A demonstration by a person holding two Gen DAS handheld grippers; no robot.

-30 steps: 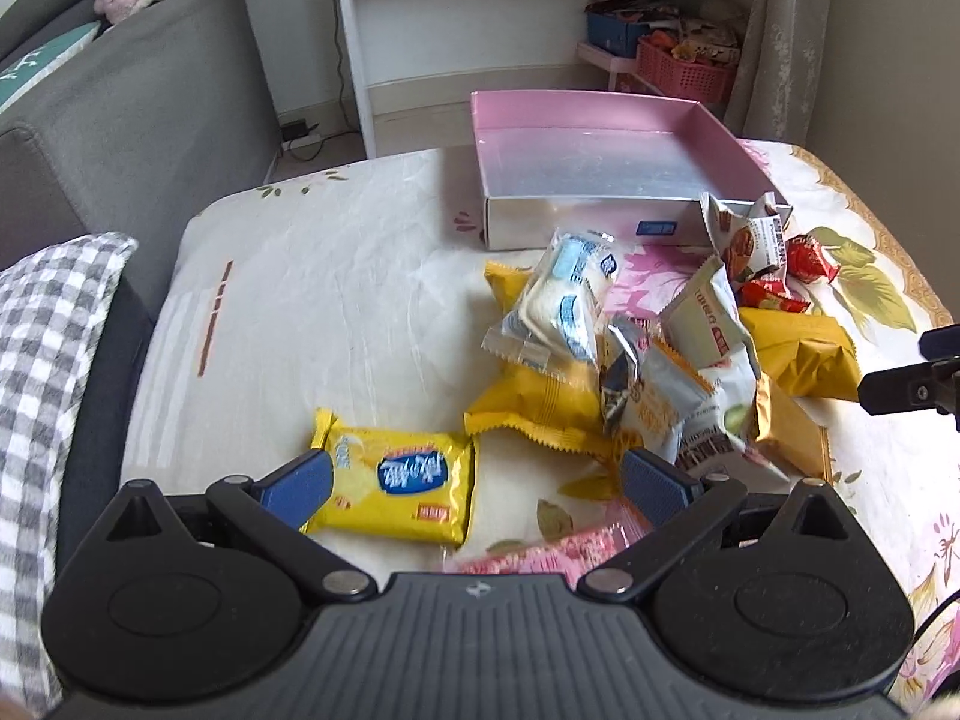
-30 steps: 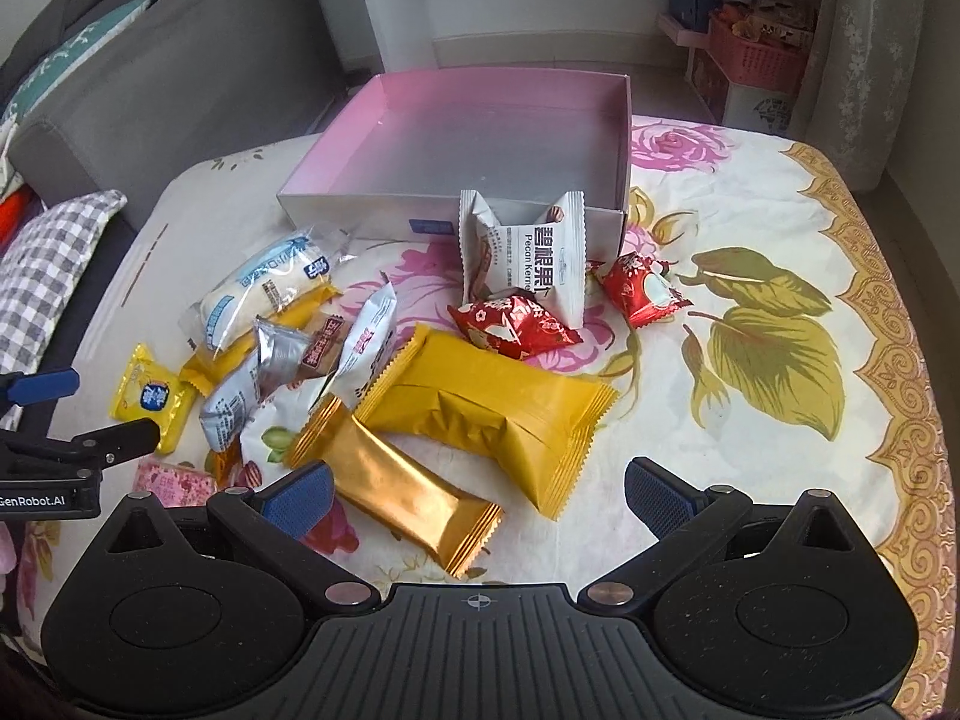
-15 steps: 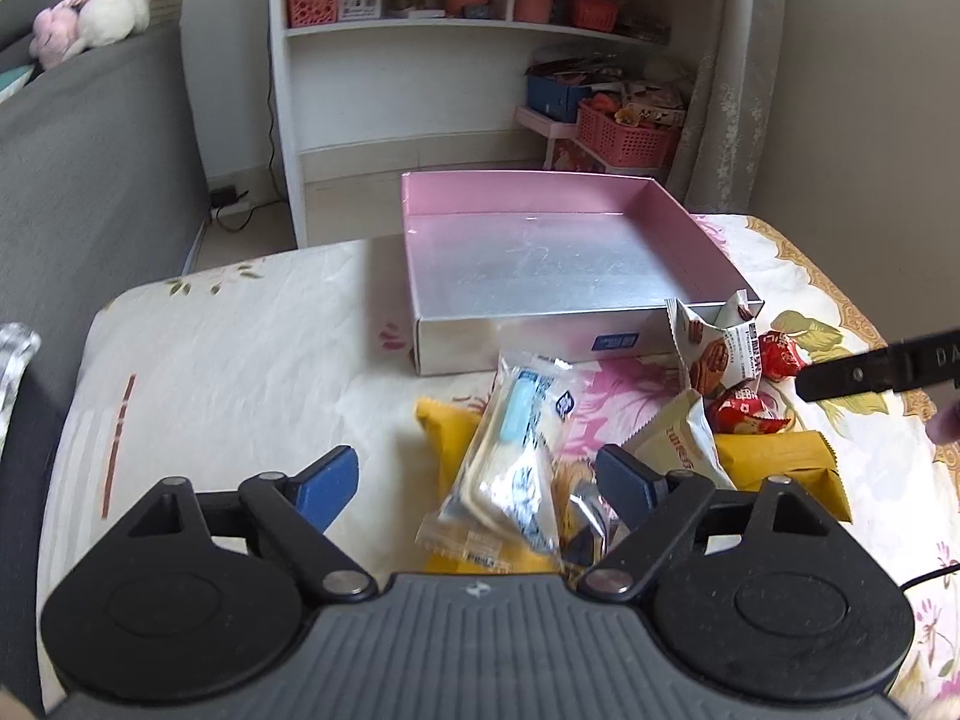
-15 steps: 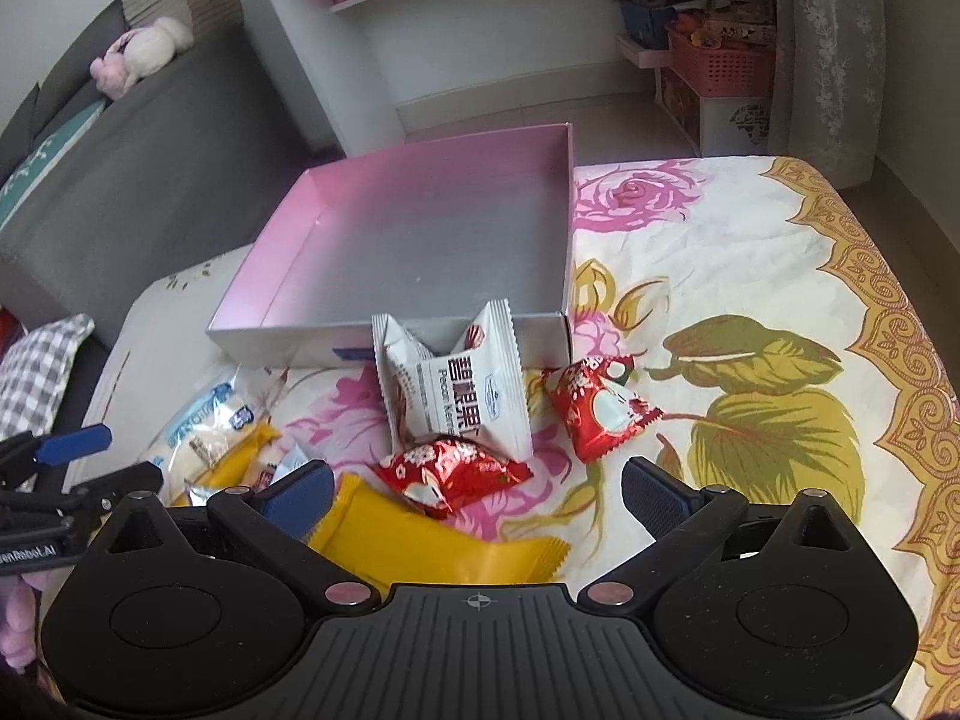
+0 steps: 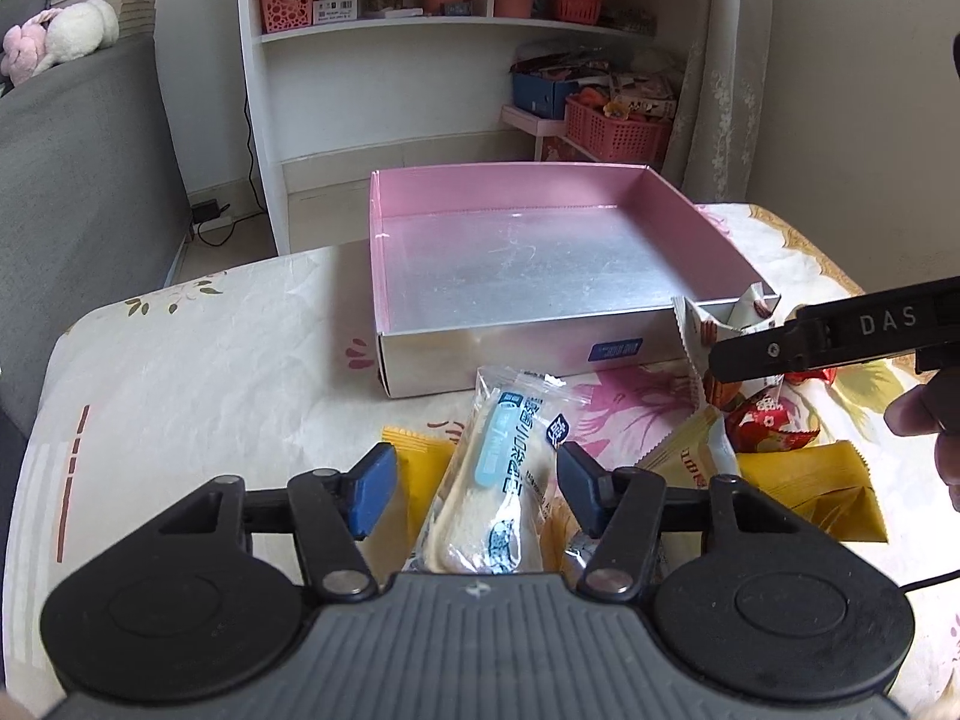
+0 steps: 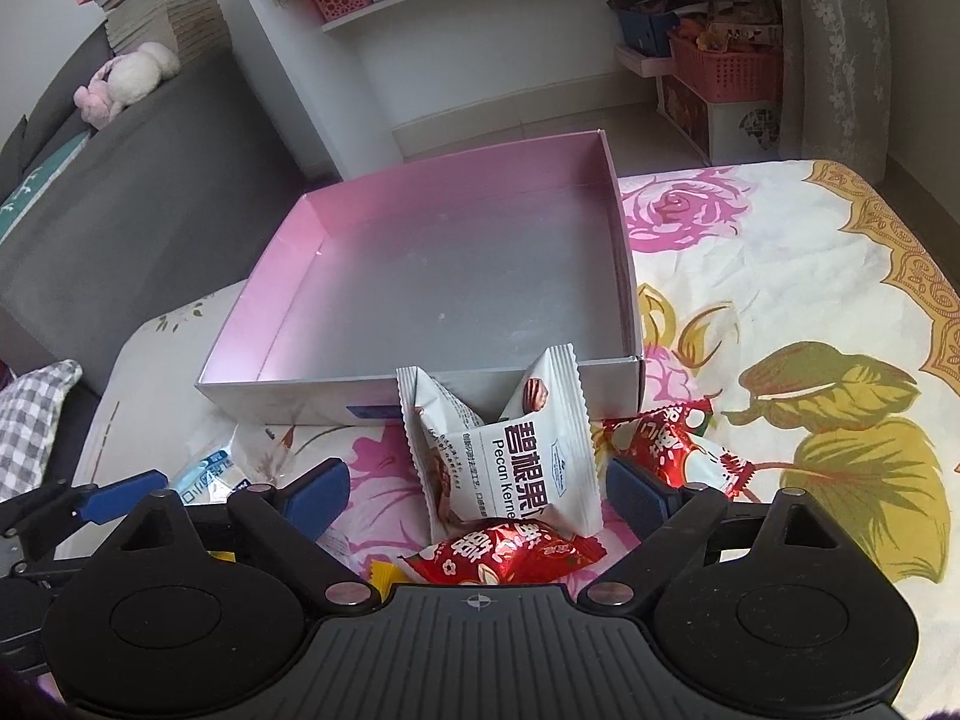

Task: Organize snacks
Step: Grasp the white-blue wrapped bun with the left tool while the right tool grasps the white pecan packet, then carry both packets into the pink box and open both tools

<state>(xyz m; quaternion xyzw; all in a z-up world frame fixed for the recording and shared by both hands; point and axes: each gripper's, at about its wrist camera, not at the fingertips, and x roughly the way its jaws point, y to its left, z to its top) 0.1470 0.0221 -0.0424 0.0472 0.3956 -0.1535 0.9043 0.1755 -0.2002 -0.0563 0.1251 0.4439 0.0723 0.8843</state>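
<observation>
Grey sofa [image 5: 78, 192] at left, plush toy [image 5: 57, 39] on its back. White shelf unit [image 5: 384, 60] behind, red basket [image 5: 612, 126] (contents unclear) on floor.

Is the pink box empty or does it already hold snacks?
Empty: the pink box shows only its bare silver floor; the snacks lie outside on the tablecloth.
</observation>
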